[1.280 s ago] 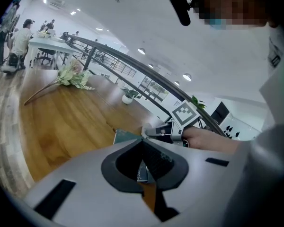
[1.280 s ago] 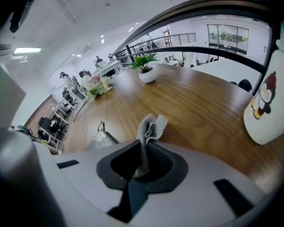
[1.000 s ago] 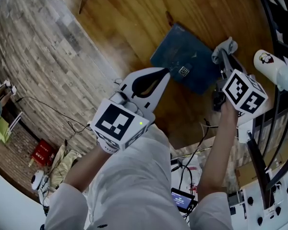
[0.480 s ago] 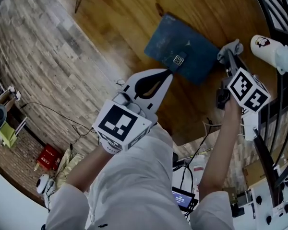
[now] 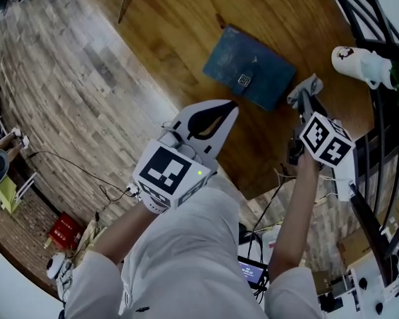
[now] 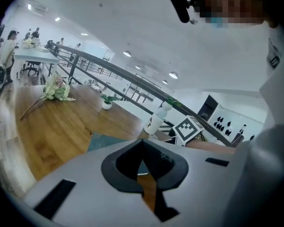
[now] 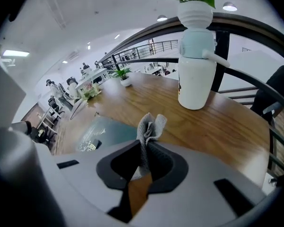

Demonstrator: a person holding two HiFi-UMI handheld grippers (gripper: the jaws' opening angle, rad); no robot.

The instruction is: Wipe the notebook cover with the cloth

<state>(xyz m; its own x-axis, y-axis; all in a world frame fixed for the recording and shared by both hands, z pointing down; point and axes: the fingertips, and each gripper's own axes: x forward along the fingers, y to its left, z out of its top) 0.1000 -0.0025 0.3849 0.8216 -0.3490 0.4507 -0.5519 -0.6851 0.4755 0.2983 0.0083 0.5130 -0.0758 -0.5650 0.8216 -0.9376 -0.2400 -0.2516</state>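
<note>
1. The left gripper (image 5: pixel 231 107) is nearest the person, on the near side of the notebook (image 5: pixel 249 67) and short of its near edge. Its jaws are pressed together with nothing between them, and it touches nothing.
2. The right gripper (image 5: pixel 303 98) is to the right of the notebook's near right corner. Its jaws pinch the grey cloth (image 7: pixel 150 126), which sticks up past the tips in a crumpled tuft.
3. The cloth is held just beside the notebook, not on it (the head view shows bare wooden table (image 5: pixel 179 18) under it), so no wiping contact is being made now.
4. The dark blue notebook lies flat and closed on the table with its clasp (image 5: pixel 243 80) facing up, square to neither gripper.
5. Pale streaks show on the cover in the right gripper view. They may be glare or wipe marks, and the picture is too coarse to tell.
6. Beyond the notebook, to its right, stands a white planter bottle (image 5: pixel 359 64), well clear of it.
7. Judgement: the cloth is gripped and ready, but the cover's wiping remains to be done or finished.
</note>
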